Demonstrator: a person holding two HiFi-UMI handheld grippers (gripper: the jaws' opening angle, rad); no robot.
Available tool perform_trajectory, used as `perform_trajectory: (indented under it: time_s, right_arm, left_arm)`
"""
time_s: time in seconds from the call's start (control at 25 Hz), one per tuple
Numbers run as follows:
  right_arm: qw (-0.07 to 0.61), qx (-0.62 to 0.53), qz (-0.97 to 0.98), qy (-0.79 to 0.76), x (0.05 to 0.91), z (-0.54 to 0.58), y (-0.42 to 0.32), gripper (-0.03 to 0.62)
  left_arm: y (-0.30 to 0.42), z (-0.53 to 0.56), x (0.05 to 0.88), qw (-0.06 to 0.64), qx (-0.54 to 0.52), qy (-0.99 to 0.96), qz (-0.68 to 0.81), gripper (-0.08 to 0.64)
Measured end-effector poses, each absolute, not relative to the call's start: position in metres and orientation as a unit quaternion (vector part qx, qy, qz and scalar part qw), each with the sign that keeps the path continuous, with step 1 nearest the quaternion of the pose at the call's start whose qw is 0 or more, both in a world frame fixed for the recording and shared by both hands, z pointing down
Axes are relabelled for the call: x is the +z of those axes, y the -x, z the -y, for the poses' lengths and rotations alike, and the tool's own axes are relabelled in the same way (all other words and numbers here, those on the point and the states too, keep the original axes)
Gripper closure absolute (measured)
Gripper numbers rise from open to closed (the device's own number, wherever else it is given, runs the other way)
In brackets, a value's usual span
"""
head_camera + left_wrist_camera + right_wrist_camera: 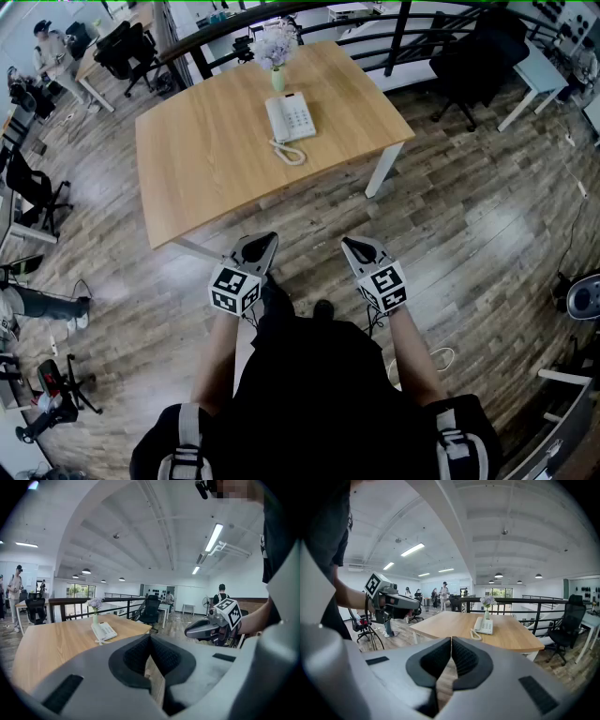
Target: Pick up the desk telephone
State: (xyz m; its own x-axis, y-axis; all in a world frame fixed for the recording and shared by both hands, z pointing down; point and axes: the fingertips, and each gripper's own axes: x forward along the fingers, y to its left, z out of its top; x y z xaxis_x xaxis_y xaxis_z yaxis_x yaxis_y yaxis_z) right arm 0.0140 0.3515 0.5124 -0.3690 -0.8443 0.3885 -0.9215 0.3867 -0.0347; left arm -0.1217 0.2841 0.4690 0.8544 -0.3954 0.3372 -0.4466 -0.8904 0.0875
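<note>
A white desk telephone [290,118] with a coiled cord lies on the far half of a wooden table [206,159], in front of a small vase of pale flowers [277,49]. The phone also shows in the left gripper view [103,631] and in the right gripper view [483,625]. My left gripper [267,240] and right gripper [350,244] hang side by side over the floor, short of the table's near edge. Both are shut with nothing between their jaws. Each shows in the other's camera: the right gripper [190,631] and the left gripper [426,605].
A black railing [309,14] runs behind the table. Black office chairs [473,56] stand at the back right and another chair [127,47] at the back left. People stand at desks in the far left corner [52,52]. Plank floor [469,234] lies around the table.
</note>
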Motion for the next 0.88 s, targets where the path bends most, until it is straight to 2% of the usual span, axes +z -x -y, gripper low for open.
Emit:
perform_trajectory:
  time_s: [0.32, 0.88]
  right_arm:
    - [0.159, 0.130, 0.815, -0.542, 0.526, -0.359, -0.026, 0.566]
    - [0.154, 0.137, 0.787, -0.581, 0.528, -0.344, -0.033, 0.566]
  left_arm:
    - [0.111, -0.297, 0.476, 0.074, 0.165, -0.959, 0.218, 0.538]
    - [0.133, -0.281, 0.476, 0.085, 0.164, -0.954, 0.236, 0.538]
